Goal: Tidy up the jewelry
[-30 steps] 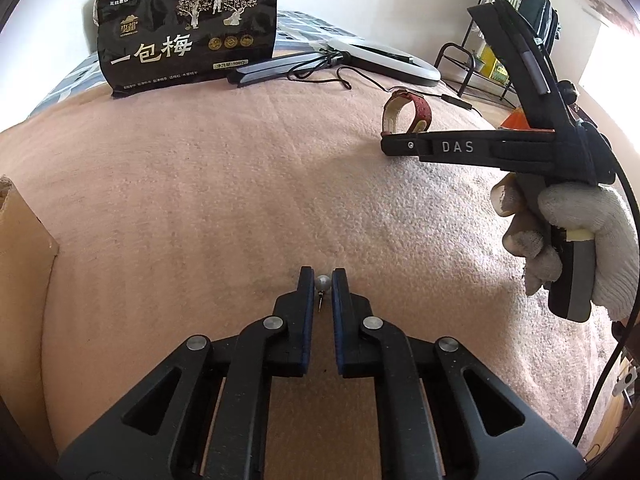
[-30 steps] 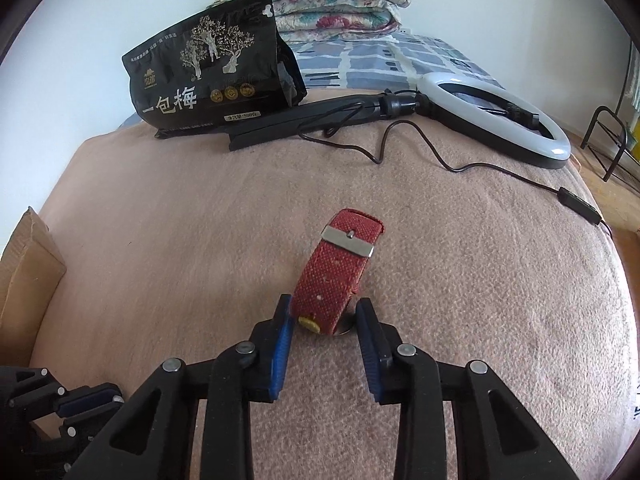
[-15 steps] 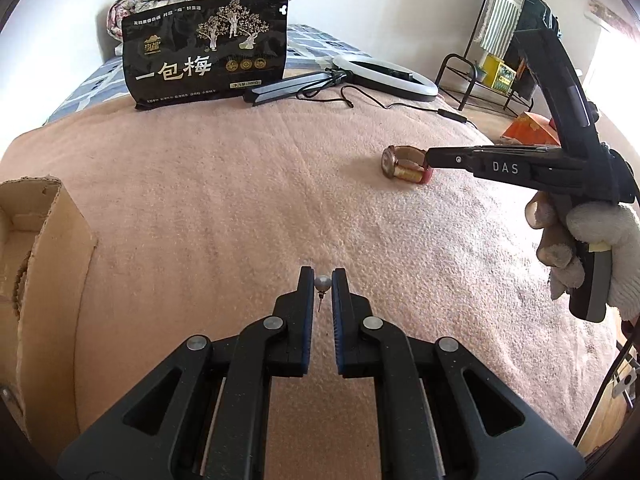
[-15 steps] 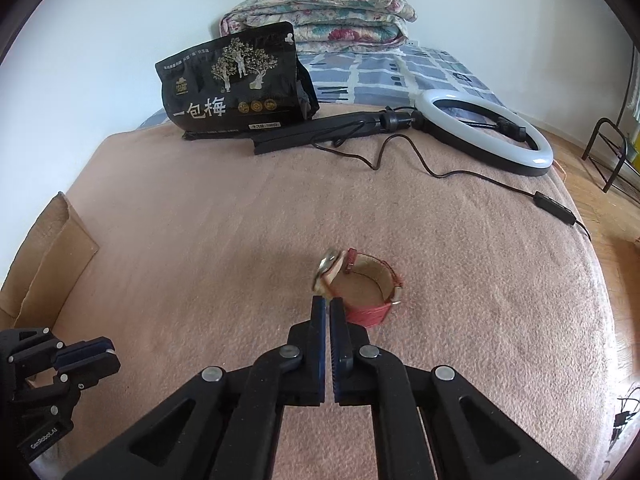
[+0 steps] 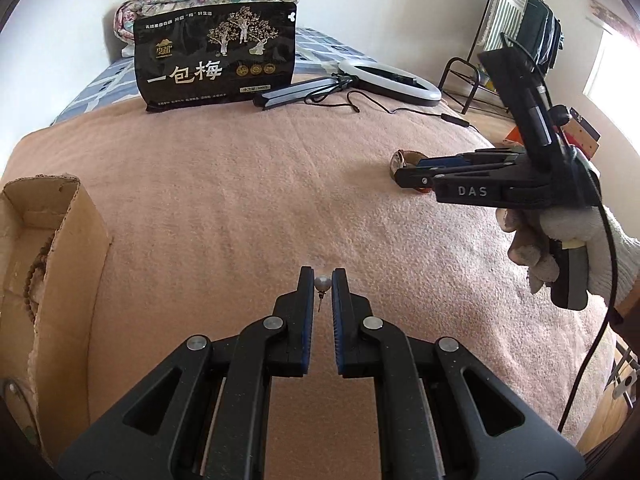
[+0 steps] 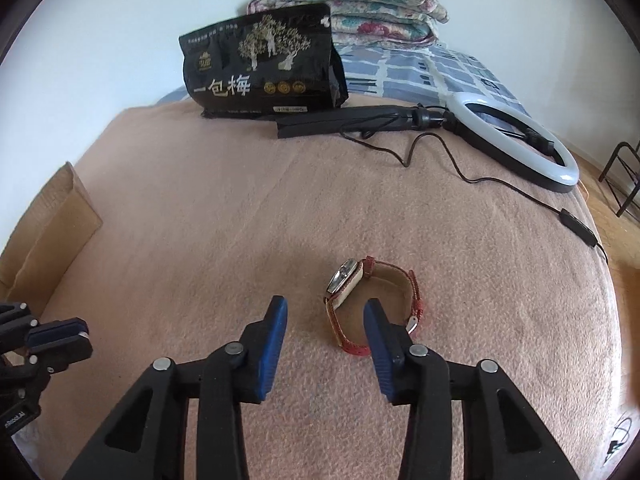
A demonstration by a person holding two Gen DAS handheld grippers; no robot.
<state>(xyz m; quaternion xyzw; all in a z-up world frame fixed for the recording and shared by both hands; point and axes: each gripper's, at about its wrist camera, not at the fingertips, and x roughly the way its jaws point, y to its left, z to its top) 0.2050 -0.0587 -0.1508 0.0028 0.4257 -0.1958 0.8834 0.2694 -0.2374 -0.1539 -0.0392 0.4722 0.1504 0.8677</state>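
Observation:
My left gripper [image 5: 322,276] is shut on a small pearl stud earring [image 5: 322,285], held above the pink blanket; its pin hangs down between the fingers. A red-strap watch [image 6: 370,304] lies on its side on the blanket. My right gripper [image 6: 326,308] is open; its right finger reaches inside the strap loop and the watch face stands between the two fingers. In the left wrist view the right gripper [image 5: 404,174] is at the right, with the watch [image 5: 402,160] partly hidden behind its tip. An open cardboard box [image 5: 60,264] at the left holds a brown bead string [image 5: 34,260].
A black snack bag [image 5: 216,56] stands at the far edge of the blanket, before folded quilts [image 6: 348,4]. A ring light [image 6: 516,140] with its stand and cable [image 6: 500,184] lies at the back right. A metal rack [image 5: 516,40] stands beyond the bed on the right.
The right gripper let go of the watch, shut empty, then opened around the watch face. The watch now lies on its side. The left gripper lifted back with the earring, bringing the box into view.

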